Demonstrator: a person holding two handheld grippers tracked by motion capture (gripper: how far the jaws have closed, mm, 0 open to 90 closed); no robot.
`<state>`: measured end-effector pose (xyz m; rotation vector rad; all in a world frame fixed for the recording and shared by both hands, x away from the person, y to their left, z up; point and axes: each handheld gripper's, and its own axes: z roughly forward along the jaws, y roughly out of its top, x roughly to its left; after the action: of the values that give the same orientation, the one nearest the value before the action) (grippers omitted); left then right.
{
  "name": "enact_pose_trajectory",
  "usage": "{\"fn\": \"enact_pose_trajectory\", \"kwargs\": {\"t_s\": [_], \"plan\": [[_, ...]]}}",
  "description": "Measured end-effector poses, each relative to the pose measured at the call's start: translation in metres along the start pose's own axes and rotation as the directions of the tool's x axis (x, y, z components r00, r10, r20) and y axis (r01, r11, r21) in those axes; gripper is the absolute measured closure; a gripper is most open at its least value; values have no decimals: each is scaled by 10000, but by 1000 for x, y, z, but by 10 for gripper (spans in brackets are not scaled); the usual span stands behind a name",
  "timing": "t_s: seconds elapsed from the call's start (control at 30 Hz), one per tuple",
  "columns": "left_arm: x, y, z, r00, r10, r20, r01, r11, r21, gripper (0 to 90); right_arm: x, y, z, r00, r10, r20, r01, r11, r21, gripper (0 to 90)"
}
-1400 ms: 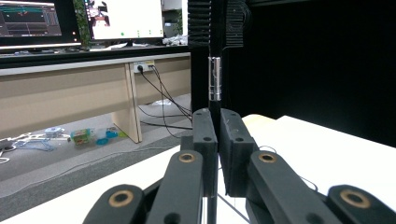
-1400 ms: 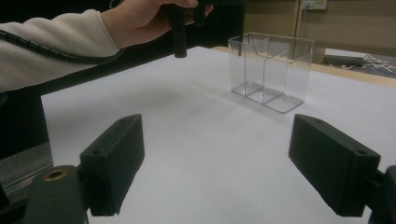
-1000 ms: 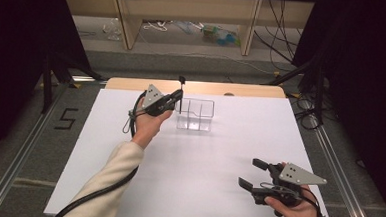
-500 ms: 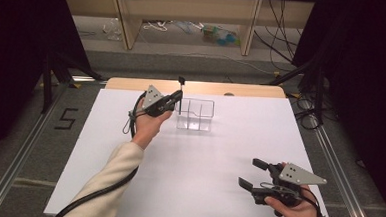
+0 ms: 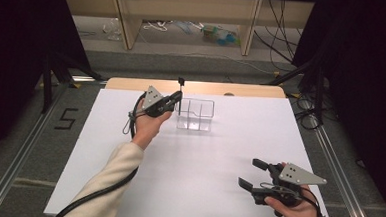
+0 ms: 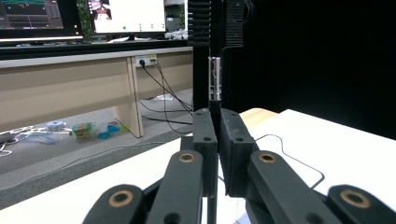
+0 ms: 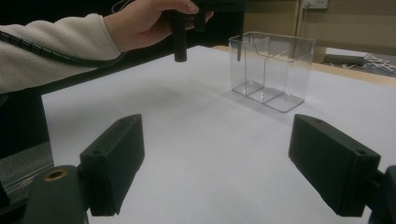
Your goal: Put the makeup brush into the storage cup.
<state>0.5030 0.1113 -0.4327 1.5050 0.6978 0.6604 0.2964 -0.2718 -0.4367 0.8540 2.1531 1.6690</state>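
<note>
A clear plastic organizer (image 5: 196, 114) with several compartments stands on the white tabletop (image 5: 219, 150) near the back; it is also in the right gripper view (image 7: 275, 65). My left gripper (image 5: 175, 101) is held just left of it, shut on a thin black stick-like tool (image 5: 181, 92) that stands upright. In the left gripper view the jaws (image 6: 218, 135) pinch the tool (image 6: 214, 79) below its silver band and ribbed black head. Its lower end seems to dip into the organizer's left end compartment. My right gripper (image 5: 255, 175) rests near the front right, open and empty (image 7: 219, 163).
A wooden table edge (image 5: 202, 88) runs behind the white sheet. Beyond it are a low shelf unit (image 5: 186, 13), loose cables and clutter on the floor. Metal rails (image 5: 24, 144) flank the table. A cable (image 5: 130, 122) trails from the left gripper.
</note>
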Motion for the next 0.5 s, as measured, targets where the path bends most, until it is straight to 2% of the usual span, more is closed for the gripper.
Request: {"fn": "enact_pose_trajectory", "kwargs": {"t_s": [0.33,0.4,0.5], "plan": [[1,0,0,10000,26,-17,-26,10000,38,858,0,0,0,10000,0,-3,0,10000,-12,194],[1,-1,0,10000,59,-14,-59,10000,62,858,0,-1,2,10000,27,-3,-27,9997,-230,194],[1,-1,0,10000,4,-37,-3,10000,73,858,0,0,0,10000,2,-3,-2,10000,-4,194]]}}
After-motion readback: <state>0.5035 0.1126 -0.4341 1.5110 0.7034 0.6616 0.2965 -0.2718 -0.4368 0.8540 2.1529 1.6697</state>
